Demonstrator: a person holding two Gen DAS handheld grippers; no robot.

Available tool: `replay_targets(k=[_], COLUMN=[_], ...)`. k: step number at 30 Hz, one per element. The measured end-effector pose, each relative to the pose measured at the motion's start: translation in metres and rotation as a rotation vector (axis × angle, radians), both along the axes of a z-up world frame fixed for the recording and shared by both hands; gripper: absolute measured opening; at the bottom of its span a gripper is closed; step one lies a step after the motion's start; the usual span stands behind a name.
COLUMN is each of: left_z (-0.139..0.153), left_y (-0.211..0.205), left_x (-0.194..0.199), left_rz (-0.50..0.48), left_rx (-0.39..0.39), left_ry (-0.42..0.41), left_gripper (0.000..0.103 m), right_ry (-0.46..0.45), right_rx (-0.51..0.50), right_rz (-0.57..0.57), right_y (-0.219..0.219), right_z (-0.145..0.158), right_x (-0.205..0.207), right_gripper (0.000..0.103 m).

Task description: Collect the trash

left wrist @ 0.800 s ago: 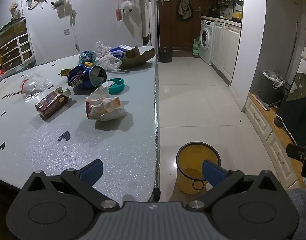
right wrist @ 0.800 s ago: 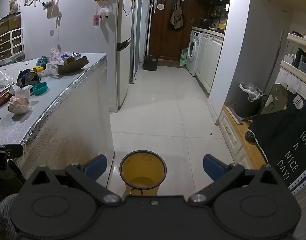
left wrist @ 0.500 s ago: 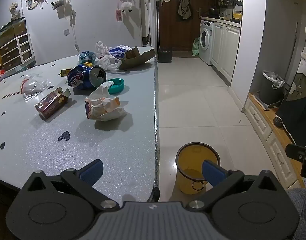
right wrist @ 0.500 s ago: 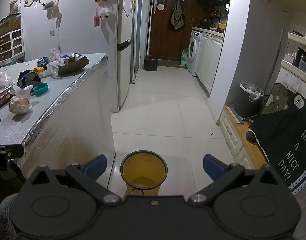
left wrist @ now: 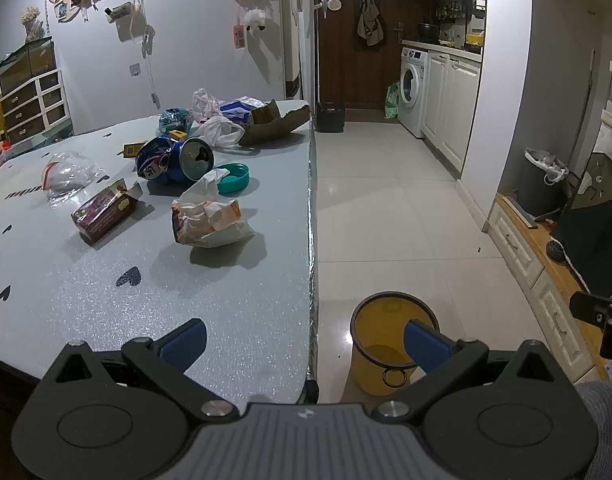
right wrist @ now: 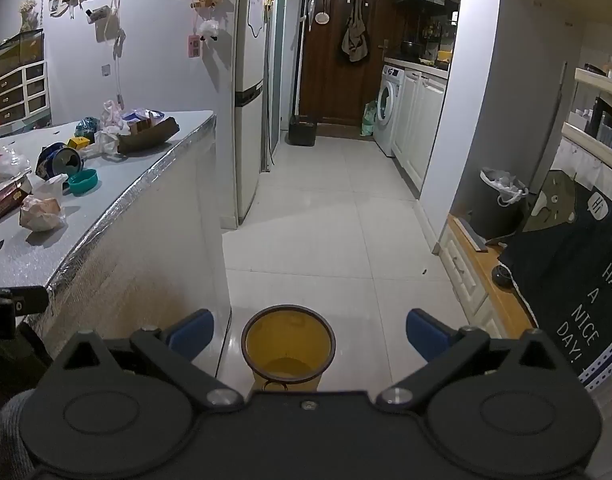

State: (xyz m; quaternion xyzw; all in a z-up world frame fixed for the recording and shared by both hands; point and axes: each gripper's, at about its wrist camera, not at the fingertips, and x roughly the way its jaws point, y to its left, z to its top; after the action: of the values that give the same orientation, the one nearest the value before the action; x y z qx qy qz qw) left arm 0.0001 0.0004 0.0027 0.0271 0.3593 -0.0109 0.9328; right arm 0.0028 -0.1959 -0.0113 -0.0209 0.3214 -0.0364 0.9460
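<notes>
The left gripper is wide apart and holds nothing, and it has hardly moved in the last moment, so no trash has been picked up yet. The crumpled bag sits ahead of it and a bit to its left on the table, with the brown box, the green lid and the blue can farther ahead. The right gripper is wide apart too and holds nothing, and the yellow bin waits on the floor just ahead of it and below, so I think the bag is the first thing to grab
</notes>
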Motion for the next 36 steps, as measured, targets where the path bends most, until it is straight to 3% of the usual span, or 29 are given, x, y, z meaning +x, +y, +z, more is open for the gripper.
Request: replay_targets(k=[36], left_z=[0.0015], left_y=[-0.0038], left_x=[-0.0008], left_rz=[-0.011], left_rx=[0.011], left_ry=[-0.023], left_gripper=[0.103], right_ry=[-0.013], right_rx=[-0.005], right_rz=[-0.003], right_y=[-0.0039], right_z=[0.0033], right_x=[0.0016], right_gripper=[0.103])
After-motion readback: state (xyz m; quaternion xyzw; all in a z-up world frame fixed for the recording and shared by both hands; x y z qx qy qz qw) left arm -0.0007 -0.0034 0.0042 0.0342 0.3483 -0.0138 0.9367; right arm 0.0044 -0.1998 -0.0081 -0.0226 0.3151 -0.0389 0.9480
